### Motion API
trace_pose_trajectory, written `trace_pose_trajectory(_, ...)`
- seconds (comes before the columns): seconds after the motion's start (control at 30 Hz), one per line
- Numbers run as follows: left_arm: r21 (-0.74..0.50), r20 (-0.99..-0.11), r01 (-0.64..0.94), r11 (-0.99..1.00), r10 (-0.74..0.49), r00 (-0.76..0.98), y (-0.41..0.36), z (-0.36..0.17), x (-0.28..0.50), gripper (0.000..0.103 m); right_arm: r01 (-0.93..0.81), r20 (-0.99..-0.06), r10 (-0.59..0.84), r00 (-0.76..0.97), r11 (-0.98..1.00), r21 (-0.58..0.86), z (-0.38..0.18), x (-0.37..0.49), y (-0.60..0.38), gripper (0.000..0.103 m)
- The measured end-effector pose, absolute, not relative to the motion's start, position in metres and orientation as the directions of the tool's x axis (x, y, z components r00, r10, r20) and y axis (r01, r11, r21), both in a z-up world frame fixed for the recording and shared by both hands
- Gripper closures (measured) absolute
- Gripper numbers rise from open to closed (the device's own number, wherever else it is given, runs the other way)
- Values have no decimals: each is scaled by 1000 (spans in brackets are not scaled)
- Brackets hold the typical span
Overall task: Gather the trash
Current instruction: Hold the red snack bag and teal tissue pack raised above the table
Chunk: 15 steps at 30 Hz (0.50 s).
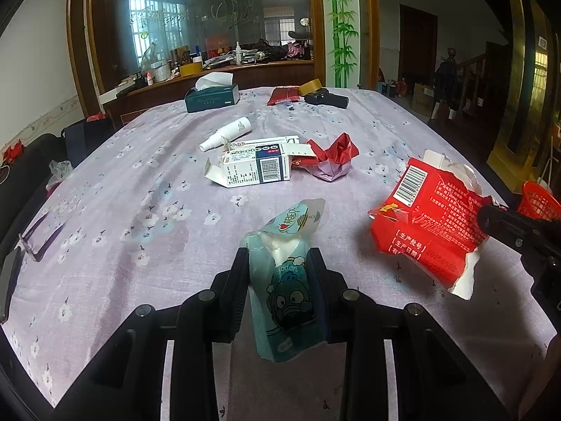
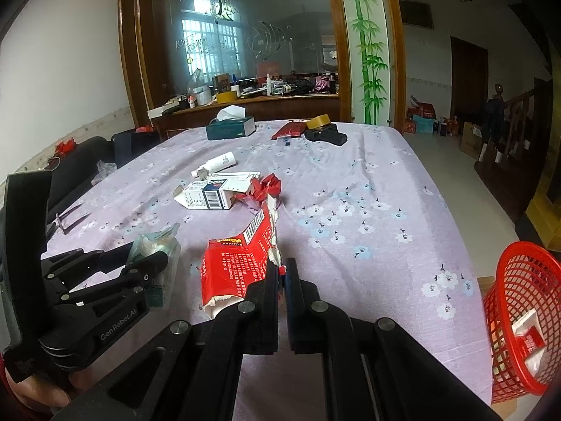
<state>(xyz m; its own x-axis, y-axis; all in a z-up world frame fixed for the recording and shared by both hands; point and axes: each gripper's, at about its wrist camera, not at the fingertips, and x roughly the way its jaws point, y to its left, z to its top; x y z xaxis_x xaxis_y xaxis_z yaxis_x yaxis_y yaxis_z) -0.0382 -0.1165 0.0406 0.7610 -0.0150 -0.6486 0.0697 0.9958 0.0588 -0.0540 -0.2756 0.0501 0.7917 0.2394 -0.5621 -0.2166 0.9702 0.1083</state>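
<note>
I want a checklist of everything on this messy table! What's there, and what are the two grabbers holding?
Surface: purple flowered tablecloth, wrinkled.
Job's things: teal tissue packet; torn red box; white carton and crumpled red paper lying mid-table; red basket at the table's right edge.
Clutter: tissue box, white bottle, tape roll.
Grippers: left gripper jaws shut on the packet; right gripper shut on the box.
Cables: nothing seen.
Surroundings: mirror, cluttered shelf.

Medicine carton (image 1: 257, 166) mid-surface (image 1: 122, 245); spray bottle (image 1: 229, 133) behind it, crumpled wrapper (image 1: 333, 156) to its right. Tissue box (image 1: 212, 96) at far edge. Mesh basket (image 2: 522, 319) off the surface's right side.
</note>
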Motion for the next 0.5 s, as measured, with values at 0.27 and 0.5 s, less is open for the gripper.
trace_pose_trajectory(0.27, 48, -649, 64, 997, -17, 760, -113, 41, -38, 71, -192, -575, 189, 796, 980, 56, 52, -54, -272, 98)
trace_pose_trajectory(0.5, 38, -651, 65, 997, -25, 759, -112, 41, -38, 72, -178, -583, 149, 799, 984, 7, 51, -55, -268, 98)
